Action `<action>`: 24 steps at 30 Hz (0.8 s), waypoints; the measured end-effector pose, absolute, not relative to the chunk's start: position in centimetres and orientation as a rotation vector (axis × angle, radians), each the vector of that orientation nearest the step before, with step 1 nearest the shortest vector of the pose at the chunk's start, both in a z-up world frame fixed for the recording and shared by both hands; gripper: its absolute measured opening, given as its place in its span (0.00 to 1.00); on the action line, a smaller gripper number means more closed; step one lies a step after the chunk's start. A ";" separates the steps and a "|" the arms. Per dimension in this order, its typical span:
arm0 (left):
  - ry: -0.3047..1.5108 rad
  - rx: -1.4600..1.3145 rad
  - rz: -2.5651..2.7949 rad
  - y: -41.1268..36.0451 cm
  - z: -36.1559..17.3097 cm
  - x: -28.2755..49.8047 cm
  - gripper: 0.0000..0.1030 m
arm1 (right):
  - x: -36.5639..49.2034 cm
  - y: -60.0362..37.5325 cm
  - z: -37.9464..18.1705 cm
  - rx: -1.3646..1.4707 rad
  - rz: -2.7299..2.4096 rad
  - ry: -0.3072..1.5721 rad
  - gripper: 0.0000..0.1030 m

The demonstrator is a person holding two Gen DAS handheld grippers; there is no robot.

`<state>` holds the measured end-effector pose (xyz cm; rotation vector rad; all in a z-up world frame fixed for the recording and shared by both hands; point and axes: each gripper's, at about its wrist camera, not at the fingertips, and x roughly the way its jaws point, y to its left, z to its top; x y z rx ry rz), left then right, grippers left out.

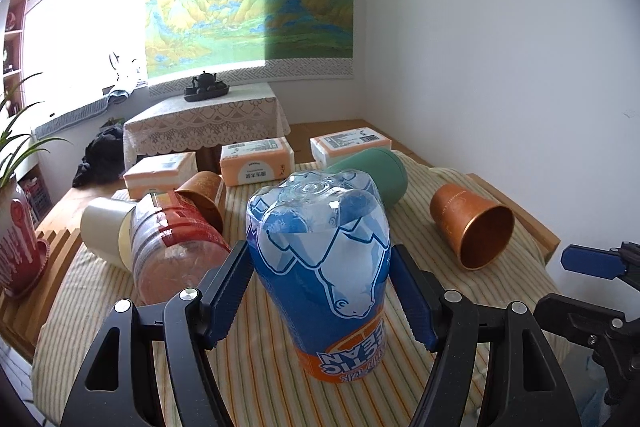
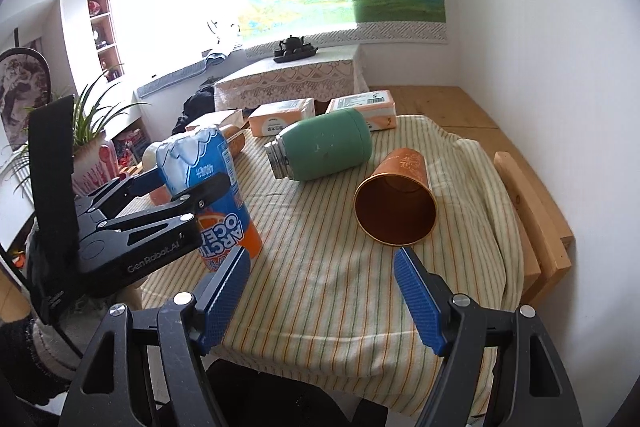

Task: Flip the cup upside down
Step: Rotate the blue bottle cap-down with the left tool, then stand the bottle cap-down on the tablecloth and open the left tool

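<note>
A clear plastic cup [image 1: 320, 267] with a blue polar-bear label and an orange band stands upside down on the striped cloth [image 1: 260, 359], its base on top. My left gripper [image 1: 319, 251] is open, its blue pads close beside the cup's two sides at mid height without squeezing it. The right wrist view shows the same cup [image 2: 224, 187] at the left, with the left gripper [image 2: 188, 183] flanking it. My right gripper [image 2: 320, 259] hangs open over the cloth's front part, nothing between its fingers, just short of a copper cup.
The copper cup [image 2: 396, 203] lies on its side, mouth towards me. A green flask [image 2: 324, 151] lies behind it. A red-labelled clear cup [image 1: 172, 247], a cream cup [image 1: 104, 227] and a brown cup [image 1: 204, 199] lie at left. Tissue packs [image 1: 256, 163] line the back; a potted plant [image 2: 92, 155] stands far left.
</note>
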<state>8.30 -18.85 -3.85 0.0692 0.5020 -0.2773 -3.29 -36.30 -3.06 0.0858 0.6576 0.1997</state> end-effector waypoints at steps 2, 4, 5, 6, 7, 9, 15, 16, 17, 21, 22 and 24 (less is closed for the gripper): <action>0.518 0.059 -0.298 -18.7 -3.9 8.0 0.71 | -3.5 -36.2 -2.9 0.086 0.186 0.654 0.69; 0.520 0.059 -0.303 -18.8 -4.0 7.7 0.71 | -3.8 -36.2 -2.8 0.094 0.183 0.654 0.69; 0.518 0.059 -0.307 -18.8 -3.9 7.5 0.71 | -4.0 -36.2 -2.7 0.093 0.180 0.652 0.69; 0.519 0.059 -0.313 -18.8 -3.9 7.3 0.72 | -4.0 -36.1 -2.6 0.091 0.177 0.650 0.69; 0.522 0.059 -0.322 -18.9 -3.9 7.2 0.75 | -4.2 -36.1 -2.5 0.088 0.173 0.648 0.69; 0.535 0.052 -0.342 -18.9 -3.8 7.0 0.79 | -4.2 -36.0 -2.5 0.089 0.172 0.646 0.69; 0.516 0.048 -0.367 -18.9 -3.1 5.7 0.84 | -4.6 -35.8 -2.3 0.097 0.167 0.639 0.69; 0.513 0.050 -0.368 -18.8 -2.9 5.6 0.85 | -4.7 -35.7 -2.2 0.097 0.164 0.634 0.69; 0.510 0.049 -0.369 -18.5 -2.8 5.5 0.86 | -4.9 -35.6 -2.1 0.097 0.161 0.627 0.69; 0.497 0.032 -0.362 -17.1 -2.2 4.3 0.88 | -5.2 -35.1 -1.9 0.090 0.151 0.606 0.69; 0.498 0.022 -0.355 -16.5 -2.0 3.9 0.88 | -5.3 -34.9 -1.9 0.085 0.146 0.601 0.69; 0.493 0.018 -0.338 -15.6 -1.7 3.4 0.88 | -5.5 -34.5 -1.9 0.073 0.133 0.589 0.69</action>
